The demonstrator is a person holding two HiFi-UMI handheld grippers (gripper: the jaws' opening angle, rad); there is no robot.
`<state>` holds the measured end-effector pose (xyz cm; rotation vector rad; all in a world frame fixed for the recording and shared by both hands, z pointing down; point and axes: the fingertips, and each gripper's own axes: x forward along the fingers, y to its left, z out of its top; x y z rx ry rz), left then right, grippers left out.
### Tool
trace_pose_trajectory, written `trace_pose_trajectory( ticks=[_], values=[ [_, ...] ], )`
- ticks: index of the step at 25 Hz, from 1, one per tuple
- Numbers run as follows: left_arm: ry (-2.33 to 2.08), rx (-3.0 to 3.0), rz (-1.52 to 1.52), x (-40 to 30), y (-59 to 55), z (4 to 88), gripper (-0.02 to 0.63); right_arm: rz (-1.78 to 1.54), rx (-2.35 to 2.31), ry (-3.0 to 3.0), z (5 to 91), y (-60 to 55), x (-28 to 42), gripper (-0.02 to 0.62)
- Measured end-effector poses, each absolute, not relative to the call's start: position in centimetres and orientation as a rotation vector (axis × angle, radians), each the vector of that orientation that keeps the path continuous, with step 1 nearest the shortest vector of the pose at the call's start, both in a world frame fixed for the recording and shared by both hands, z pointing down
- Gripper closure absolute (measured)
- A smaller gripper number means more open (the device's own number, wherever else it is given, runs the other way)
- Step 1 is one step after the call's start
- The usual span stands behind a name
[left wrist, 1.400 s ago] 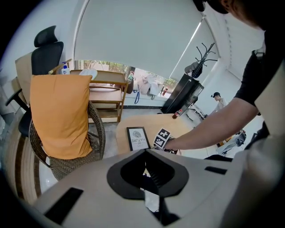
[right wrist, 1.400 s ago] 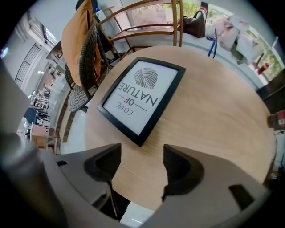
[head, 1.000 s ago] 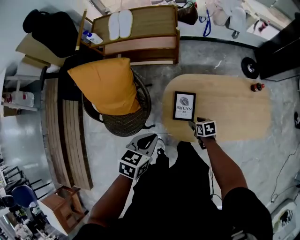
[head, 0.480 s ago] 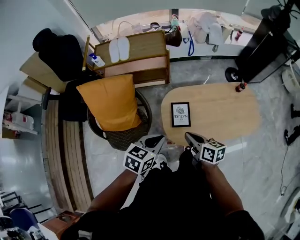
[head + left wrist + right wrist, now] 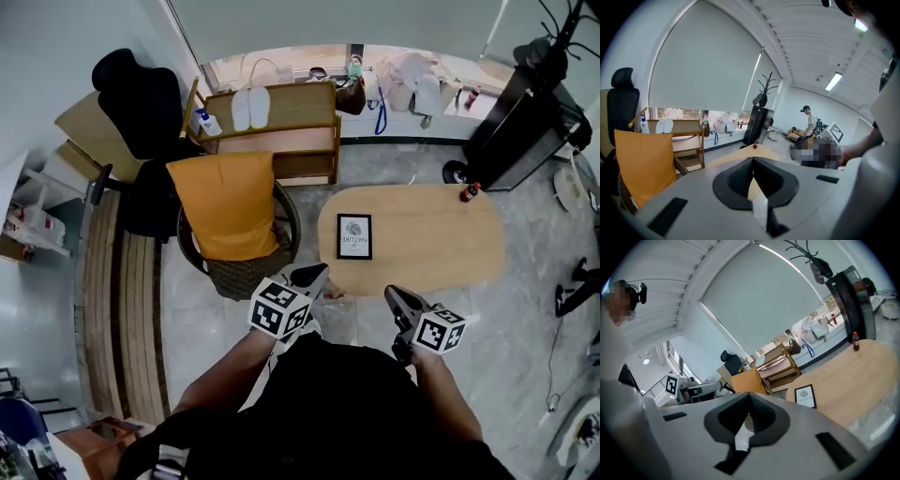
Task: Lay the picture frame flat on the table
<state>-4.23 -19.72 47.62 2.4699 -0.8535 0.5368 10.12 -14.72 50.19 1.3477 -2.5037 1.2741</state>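
Jaws clenched empty, left gripper (image 5: 317, 272), right gripper (image 5: 393, 293), one picture frame (image 5: 354, 236) flat on table (image 5: 441, 234)

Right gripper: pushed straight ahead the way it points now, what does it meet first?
Probably the orange cushion, which shows straight beyond the right gripper's shut jaws. The picture frame lies right of that line. Depth is unclear.
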Motion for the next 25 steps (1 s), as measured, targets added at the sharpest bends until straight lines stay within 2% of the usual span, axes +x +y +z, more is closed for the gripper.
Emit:
trace_pose_trajectory(
  ticks=[12,25],
  values=[
    [-0.918,2.459,0.503,0.5,-9.9,46.1,0.601,0.981,1.24,-2.609,46.1,-6.3,13.4,0.594],
    [-1.009,2.418,0.529,0.4,-3.4,47.4,0.601,0.931,1.189,-2.648,47.4,-0.7,13.4,0.594]
  ],
)
